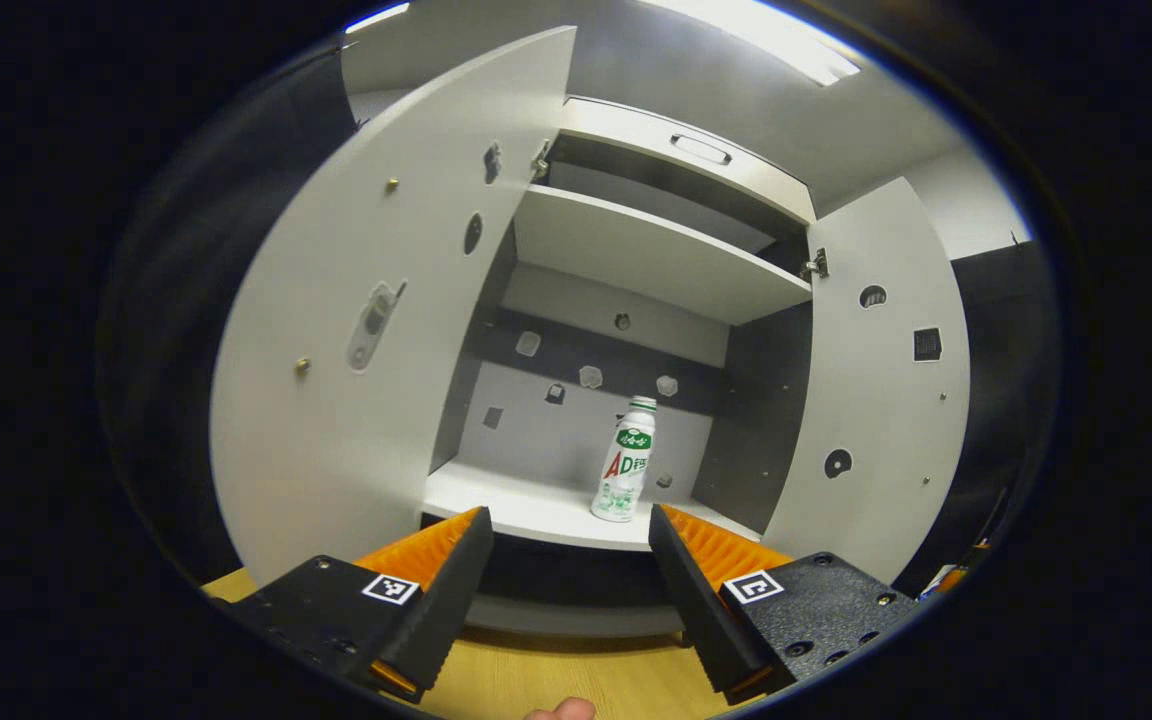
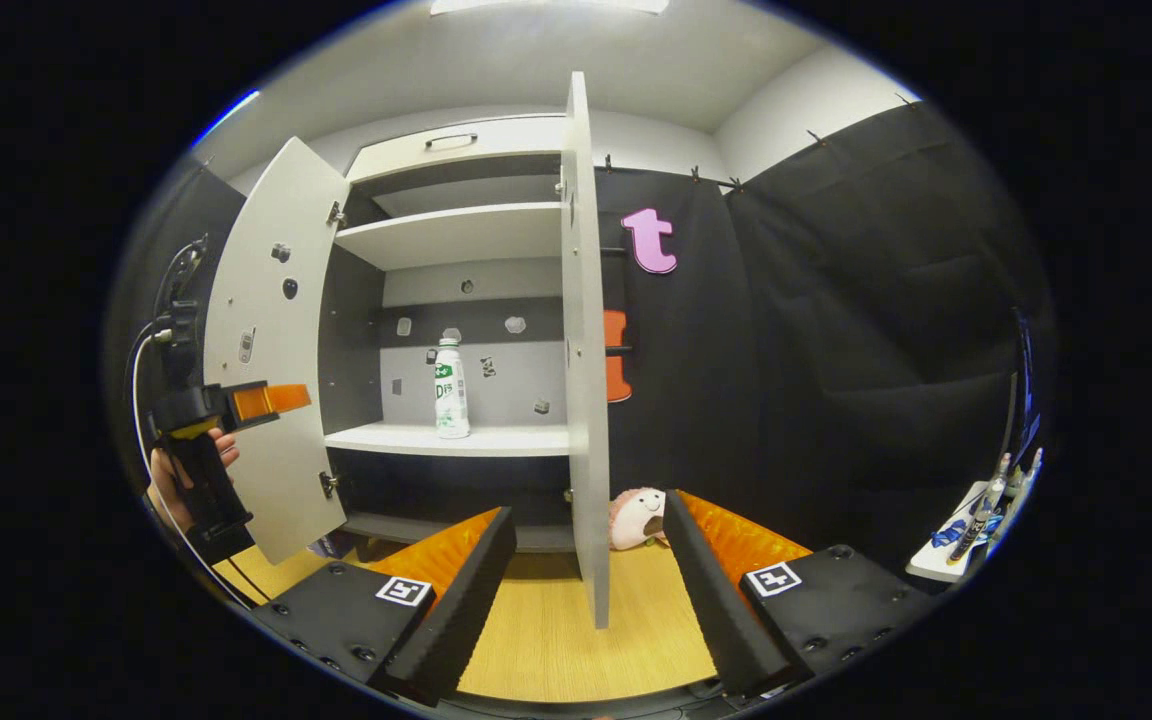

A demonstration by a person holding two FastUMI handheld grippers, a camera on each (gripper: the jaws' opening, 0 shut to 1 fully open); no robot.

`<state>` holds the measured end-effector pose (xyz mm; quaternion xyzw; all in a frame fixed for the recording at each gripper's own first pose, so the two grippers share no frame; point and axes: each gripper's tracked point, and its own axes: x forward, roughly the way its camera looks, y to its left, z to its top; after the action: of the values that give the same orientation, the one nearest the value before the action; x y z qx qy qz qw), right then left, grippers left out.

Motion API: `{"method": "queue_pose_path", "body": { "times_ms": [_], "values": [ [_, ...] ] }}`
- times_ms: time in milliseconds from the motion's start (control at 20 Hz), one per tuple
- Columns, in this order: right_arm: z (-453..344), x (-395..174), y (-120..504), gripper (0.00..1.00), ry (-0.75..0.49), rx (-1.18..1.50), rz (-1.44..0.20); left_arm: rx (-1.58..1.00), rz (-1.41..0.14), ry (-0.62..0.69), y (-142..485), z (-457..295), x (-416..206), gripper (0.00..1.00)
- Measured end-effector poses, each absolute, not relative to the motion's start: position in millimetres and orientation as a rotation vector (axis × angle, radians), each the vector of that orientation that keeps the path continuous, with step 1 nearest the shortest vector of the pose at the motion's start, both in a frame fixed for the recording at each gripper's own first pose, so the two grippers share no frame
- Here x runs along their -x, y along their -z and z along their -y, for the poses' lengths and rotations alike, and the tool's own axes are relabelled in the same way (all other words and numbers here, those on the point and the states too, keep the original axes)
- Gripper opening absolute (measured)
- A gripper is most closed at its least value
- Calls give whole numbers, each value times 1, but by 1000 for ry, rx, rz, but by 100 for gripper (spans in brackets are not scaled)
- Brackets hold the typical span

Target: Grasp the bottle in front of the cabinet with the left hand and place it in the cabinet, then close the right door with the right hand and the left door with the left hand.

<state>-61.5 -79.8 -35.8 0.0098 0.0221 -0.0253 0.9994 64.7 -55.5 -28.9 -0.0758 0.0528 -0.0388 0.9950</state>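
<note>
A white bottle (image 1: 626,462) with a green and red label stands upright on the cabinet's lower shelf (image 1: 511,500), toward its right side. My left gripper (image 1: 570,545) is open and empty, a short way in front of that shelf. Both cabinet doors stand wide open: the left door (image 1: 376,320) and the right door (image 1: 881,380). In the right gripper view the bottle (image 2: 451,390) stands on the shelf (image 2: 506,438), and the right door (image 2: 584,350) is edge-on, just ahead of my open right gripper (image 2: 591,540). The left gripper (image 2: 236,402), held by a hand, is in front of the left door (image 2: 271,340).
A small plush toy (image 2: 638,517) lies on the wooden floor (image 2: 556,630) beside the right door's foot. Black cloth (image 2: 836,330) covers the wall to the right. A tray with small tools (image 2: 971,525) sits at the far right. An upper shelf (image 1: 646,250) spans the cabinet.
</note>
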Motion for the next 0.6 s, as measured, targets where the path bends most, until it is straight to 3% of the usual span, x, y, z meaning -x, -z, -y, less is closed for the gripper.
{"method": "queue_pose_path", "body": {
  "times_ms": [50,100,200,250,300,350,450,500,600],
  "values": [
    [76,59,34,98,42,-20,-41,133,-87,39,28,42,-55,96],
    [72,57,34,89,35,-23,-38,112,-70,5,26,30,-43,96],
    [65,53,35,89,19,-34,-42,62,-47,-39,27,16,-16,96],
    [63,51,37,98,11,-40,-46,42,-43,-52,29,12,-2,95],
    [59,48,39,98,4,-47,-49,37,-45,-62,31,11,10,95],
    [55,45,43,89,-7,-54,-60,45,-57,-70,35,11,21,96],
    [47,39,46,89,-34,-67,-78,56,-77,-66,44,16,38,96],
    [45,38,43,98,-45,-70,-73,46,-77,-59,47,20,43,96],
    [55,37,29,98,-30,-66,-45,-5,-68,-54,47,24,48,96]
  ]
}}
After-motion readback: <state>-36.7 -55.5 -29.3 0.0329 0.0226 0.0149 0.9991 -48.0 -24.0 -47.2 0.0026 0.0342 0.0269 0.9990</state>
